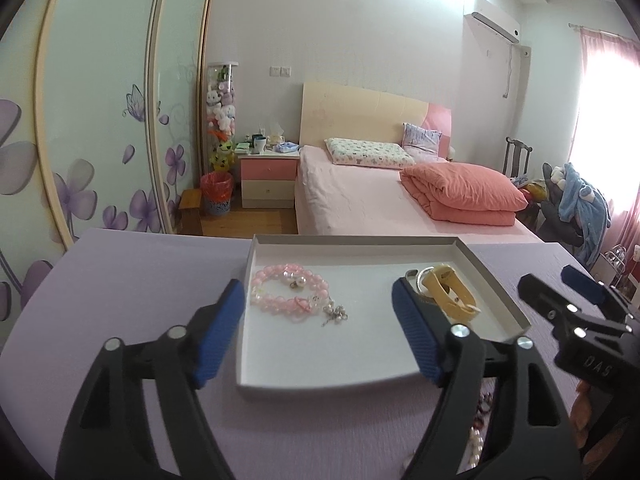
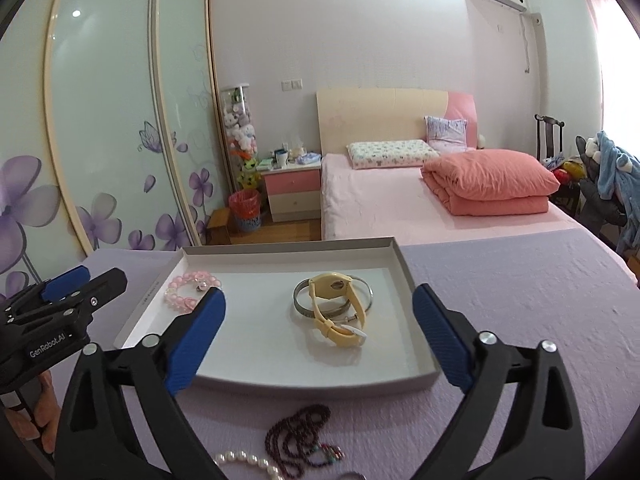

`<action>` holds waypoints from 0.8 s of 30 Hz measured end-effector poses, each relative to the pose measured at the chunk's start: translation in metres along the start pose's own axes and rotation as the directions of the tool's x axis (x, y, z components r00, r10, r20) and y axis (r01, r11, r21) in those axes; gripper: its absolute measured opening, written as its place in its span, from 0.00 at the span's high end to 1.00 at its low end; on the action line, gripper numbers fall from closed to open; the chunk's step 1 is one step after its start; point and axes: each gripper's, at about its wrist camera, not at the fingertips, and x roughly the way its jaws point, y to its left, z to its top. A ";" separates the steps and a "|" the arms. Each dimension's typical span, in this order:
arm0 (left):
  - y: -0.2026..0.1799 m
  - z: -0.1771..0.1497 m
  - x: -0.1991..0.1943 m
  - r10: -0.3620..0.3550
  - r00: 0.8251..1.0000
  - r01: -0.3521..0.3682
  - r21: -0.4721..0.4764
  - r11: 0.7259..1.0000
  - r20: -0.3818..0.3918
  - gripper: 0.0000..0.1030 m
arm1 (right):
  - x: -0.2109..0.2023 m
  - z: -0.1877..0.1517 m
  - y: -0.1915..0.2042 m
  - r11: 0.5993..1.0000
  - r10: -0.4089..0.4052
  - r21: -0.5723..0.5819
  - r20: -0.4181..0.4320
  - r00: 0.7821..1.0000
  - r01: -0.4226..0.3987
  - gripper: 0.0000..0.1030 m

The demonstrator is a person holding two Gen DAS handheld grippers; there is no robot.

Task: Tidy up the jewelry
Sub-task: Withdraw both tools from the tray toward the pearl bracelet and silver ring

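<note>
Left wrist view, tray: a shallow white cardboard tray (image 1: 494, 278) sits on a lilac cloth-covered table (image 1: 120, 280), towards its far edge.
Pink beads: a pink and clear beaded bracelet (image 1: 286, 290), coiled in loops with a small metal charm chain trailing off it, lies in the tray's left half, near the left wall.
Watch: a pale yellow plastic wristwatch (image 1: 452, 294) lies on its side in the tray's right half, touching a plain silver metal bangle (image 1: 420, 280).
Right wrist view, loose pieces: a dark red beaded necklace (image 2: 298, 440) and a white pearl strand (image 2: 248, 460) lie on the table outside the tray, near its front edge.
Left gripper (image 1: 318, 336): black frame, blue ribbed pads, fingers spread wide above the tray's left half, nothing between them; the pink beads lie just beyond the tips.
Right gripper (image 2: 318, 330): same build, fingers spread wide, gripping nothing; the watch and bangle lie in the tray in the gap between them.
Hand: fingers of a person (image 2: 38, 412) show at the left edge, under the left gripper's body.
Room: a pink bed (image 1: 360, 196) stands behind the table, a wardrobe with purple flower doors (image 1: 100, 128) to the left.
</note>
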 end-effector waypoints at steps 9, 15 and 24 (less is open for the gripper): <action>0.000 -0.037 -0.041 -0.021 1.000 0.020 -0.017 1.000 -0.017 0.20 | -0.030 -0.030 -0.016 1.000 -0.019 0.007 0.011 1.000 0.019 0.06; -0.006 -0.061 -0.056 -0.031 0.999 0.031 0.003 1.000 -0.034 0.20 | -0.029 -0.060 -0.025 1.000 -0.021 -0.001 -0.100 0.995 0.021 0.16; -0.016 -0.088 -0.071 -0.046 0.997 0.048 0.024 0.999 -0.066 0.20 | -0.021 -0.087 -0.026 1.000 -0.018 0.000 -0.271 0.962 0.019 0.39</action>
